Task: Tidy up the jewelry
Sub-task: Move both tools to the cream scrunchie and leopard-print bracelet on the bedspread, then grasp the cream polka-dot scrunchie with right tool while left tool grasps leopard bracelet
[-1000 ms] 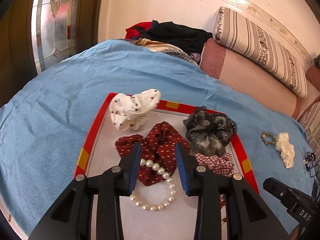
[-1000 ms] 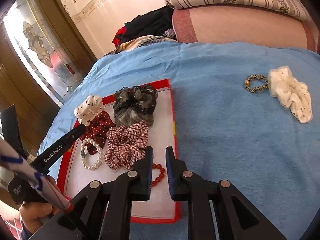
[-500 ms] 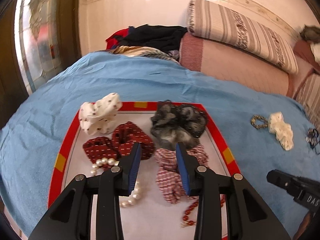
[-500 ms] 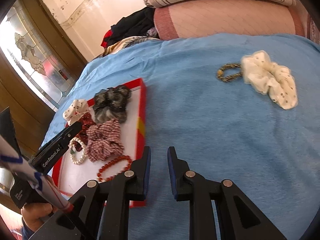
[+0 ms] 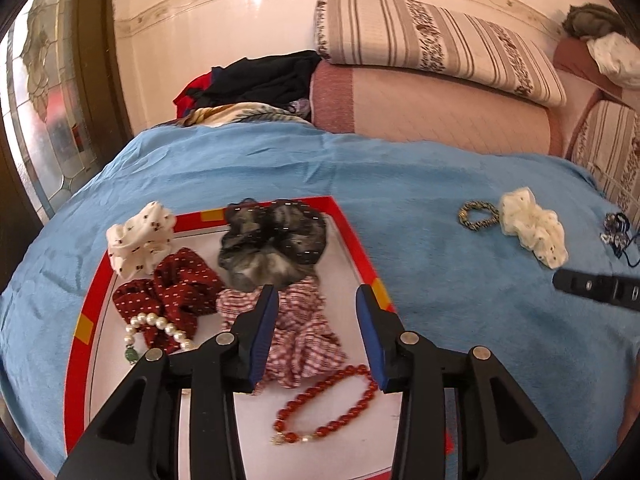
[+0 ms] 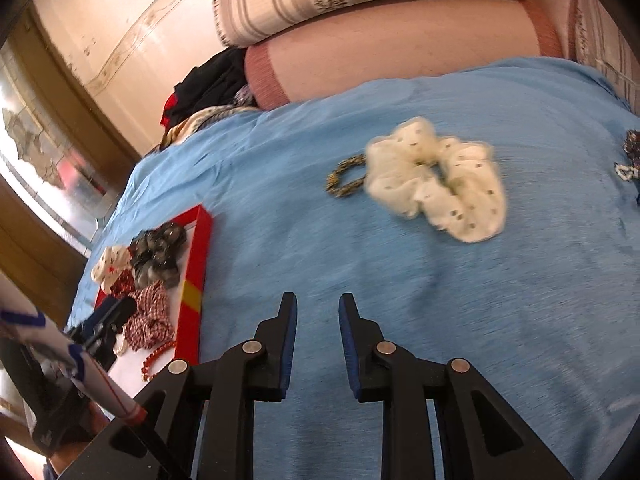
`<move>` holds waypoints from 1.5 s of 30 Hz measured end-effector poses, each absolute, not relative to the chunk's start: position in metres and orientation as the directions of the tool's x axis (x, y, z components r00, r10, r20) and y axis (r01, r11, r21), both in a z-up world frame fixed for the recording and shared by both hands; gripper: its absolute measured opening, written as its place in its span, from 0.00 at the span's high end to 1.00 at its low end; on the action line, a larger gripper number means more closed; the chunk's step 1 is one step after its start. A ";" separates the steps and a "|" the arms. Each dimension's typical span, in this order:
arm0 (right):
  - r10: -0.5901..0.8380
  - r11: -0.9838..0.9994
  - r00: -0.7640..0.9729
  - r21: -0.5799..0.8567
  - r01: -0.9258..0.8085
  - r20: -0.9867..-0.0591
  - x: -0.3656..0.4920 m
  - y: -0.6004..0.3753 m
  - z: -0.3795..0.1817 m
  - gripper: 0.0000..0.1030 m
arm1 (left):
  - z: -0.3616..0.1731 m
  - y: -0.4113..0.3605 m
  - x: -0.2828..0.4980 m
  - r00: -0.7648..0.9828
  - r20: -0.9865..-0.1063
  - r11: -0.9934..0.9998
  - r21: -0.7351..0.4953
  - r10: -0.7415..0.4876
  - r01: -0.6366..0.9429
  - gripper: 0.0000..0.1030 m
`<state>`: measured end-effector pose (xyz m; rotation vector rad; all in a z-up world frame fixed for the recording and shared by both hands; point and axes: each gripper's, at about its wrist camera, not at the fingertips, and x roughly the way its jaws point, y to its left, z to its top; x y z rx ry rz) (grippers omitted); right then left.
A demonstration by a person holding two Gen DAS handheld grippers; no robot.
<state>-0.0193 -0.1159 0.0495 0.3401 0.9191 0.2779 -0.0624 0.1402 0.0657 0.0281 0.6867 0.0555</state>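
Observation:
A red-rimmed white tray [image 5: 362, 248] lies on the blue cloth and holds a dotted white scrunchie [image 5: 140, 236], a dark red one [image 5: 176, 284], a grey-black one [image 5: 272, 244], a checked red one [image 5: 304, 340], a pearl bracelet [image 5: 160, 326] and a red bead bracelet [image 5: 328, 408]. My left gripper [image 5: 316, 312] hovers over the tray's right side, its jaws opening, nothing between them. My right gripper [image 6: 318, 320] hangs over bare cloth, jaws opening and empty. Ahead of it lie a cream scrunchie [image 6: 436, 180] and a gold-black bead bracelet [image 6: 346, 176].
More small dark jewelry [image 5: 616, 232] lies at the cloth's right edge. A pink bolster [image 5: 432, 108] and striped pillow [image 5: 432, 44] back the bed, with piled clothes [image 5: 256, 80] on the left. A person's hand and sleeve [image 6: 72, 364] hold the left gripper.
Both grippers swung right: the left from the pearl bracelet to the tray's right side, the right off the tray onto bare cloth toward the cream scrunchie. Both jaws widened a little.

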 end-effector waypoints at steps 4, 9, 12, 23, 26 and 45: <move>0.377 0.906 0.586 0.417 -0.073 -0.717 -0.017 -0.130 0.053 0.77 | 0.067 0.123 -0.061 0.775 -0.628 0.996 0.086 0.073 -0.024 0.62; 0.376 0.903 0.596 0.426 -0.062 -0.710 -0.013 -0.145 0.058 0.76 | 0.071 0.105 -0.058 0.780 -0.623 0.995 0.098 0.064 -0.003 0.60; 0.367 0.904 0.601 0.425 -0.050 -0.710 -0.010 -0.158 0.060 0.76 | 0.072 0.093 -0.056 0.782 -0.621 0.994 0.113 0.060 0.013 0.59; 0.271 0.927 0.645 0.375 0.026 -0.714 0.014 -0.212 0.062 0.70 | 0.075 0.049 -0.036 0.756 -0.654 0.990 0.111 0.006 0.088 0.57; 0.266 0.914 0.640 0.399 0.071 -0.721 0.019 -0.230 0.053 0.70 | 0.079 0.035 -0.024 0.738 -0.674 0.990 0.076 -0.036 0.118 0.54; 0.331 0.874 0.585 0.474 0.106 -0.741 0.081 -0.240 0.009 0.58 | 0.058 0.022 0.048 0.619 -0.775 0.991 -0.074 -0.125 0.108 0.52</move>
